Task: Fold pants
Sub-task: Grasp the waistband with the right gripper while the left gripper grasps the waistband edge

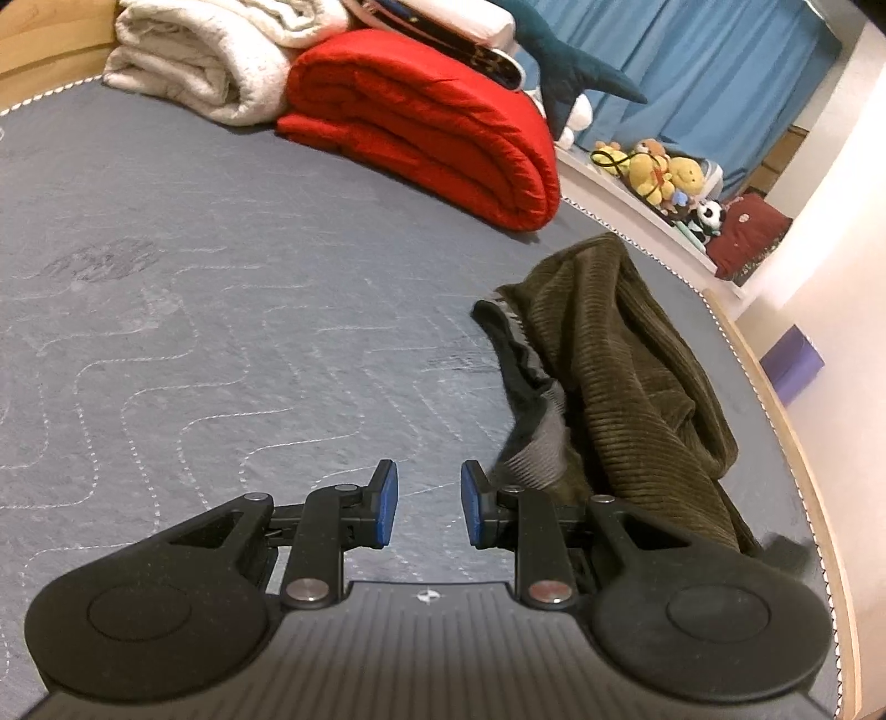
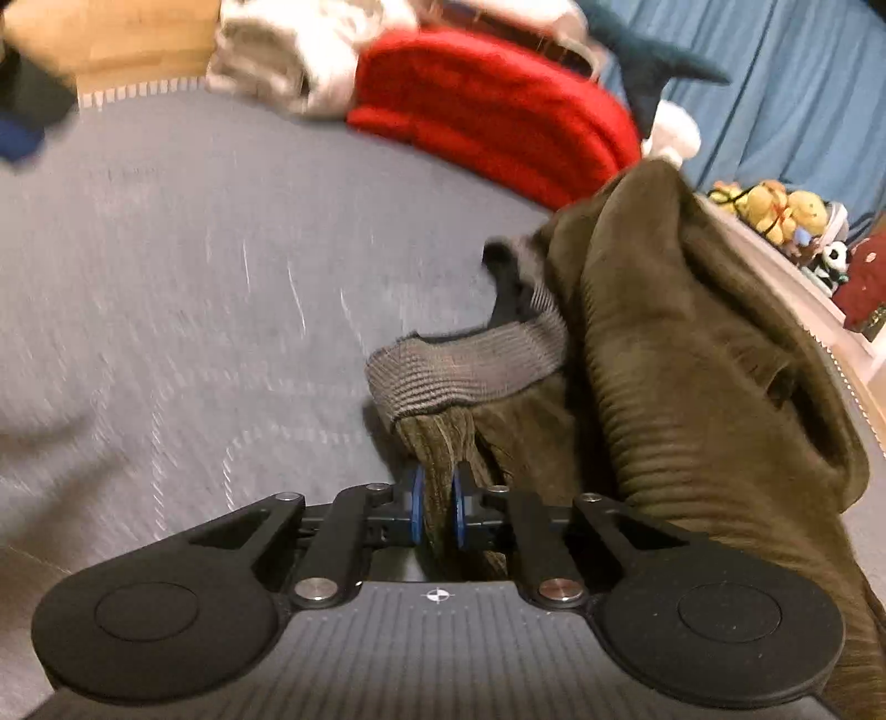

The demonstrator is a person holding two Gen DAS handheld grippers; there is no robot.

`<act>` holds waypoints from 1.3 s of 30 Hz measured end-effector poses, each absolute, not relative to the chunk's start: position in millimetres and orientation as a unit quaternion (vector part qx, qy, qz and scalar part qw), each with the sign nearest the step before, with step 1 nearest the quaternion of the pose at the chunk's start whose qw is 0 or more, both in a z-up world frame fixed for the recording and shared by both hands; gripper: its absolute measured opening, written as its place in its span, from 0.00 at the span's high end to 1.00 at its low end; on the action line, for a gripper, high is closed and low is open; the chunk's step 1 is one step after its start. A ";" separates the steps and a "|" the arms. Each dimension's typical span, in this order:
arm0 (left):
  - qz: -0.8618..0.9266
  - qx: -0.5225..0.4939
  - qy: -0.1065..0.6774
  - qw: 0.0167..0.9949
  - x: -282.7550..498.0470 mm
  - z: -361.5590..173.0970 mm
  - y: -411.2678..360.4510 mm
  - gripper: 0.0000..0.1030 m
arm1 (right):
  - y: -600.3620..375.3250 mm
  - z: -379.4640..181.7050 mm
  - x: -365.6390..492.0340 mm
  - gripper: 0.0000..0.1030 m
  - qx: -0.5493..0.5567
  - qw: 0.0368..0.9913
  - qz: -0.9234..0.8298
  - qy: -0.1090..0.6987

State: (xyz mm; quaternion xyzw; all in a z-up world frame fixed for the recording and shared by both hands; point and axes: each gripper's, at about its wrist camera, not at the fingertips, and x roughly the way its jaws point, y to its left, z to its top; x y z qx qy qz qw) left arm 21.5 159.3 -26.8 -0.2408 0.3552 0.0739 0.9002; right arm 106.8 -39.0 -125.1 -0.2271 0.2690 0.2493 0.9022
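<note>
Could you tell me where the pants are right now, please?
The olive corduroy pants lie crumpled at the right edge of the grey mattress, in front of the red blanket; the right tongs grip them near the waistband.

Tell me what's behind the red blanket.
Behind the red blanket: white pillow, a dark patterned item and a plush shark, before blue curtains. The blanket hides their lower parts.

grey quilted mattress point(image 1: 221, 288) | blue curtain point(image 1: 720, 72) | white wall point(image 1: 841, 266)

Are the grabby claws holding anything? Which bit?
The right gripper pinches the green corduroy pants by a fold just below the grey waistband. The left gripper is open, holding nothing.
</note>
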 end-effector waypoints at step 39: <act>0.065 -0.182 0.491 0.850 105.4 -130.5 111.4 0.20 | -109.0 -77.2 0.6 0.32 -0.194 0.892 0.354 0.203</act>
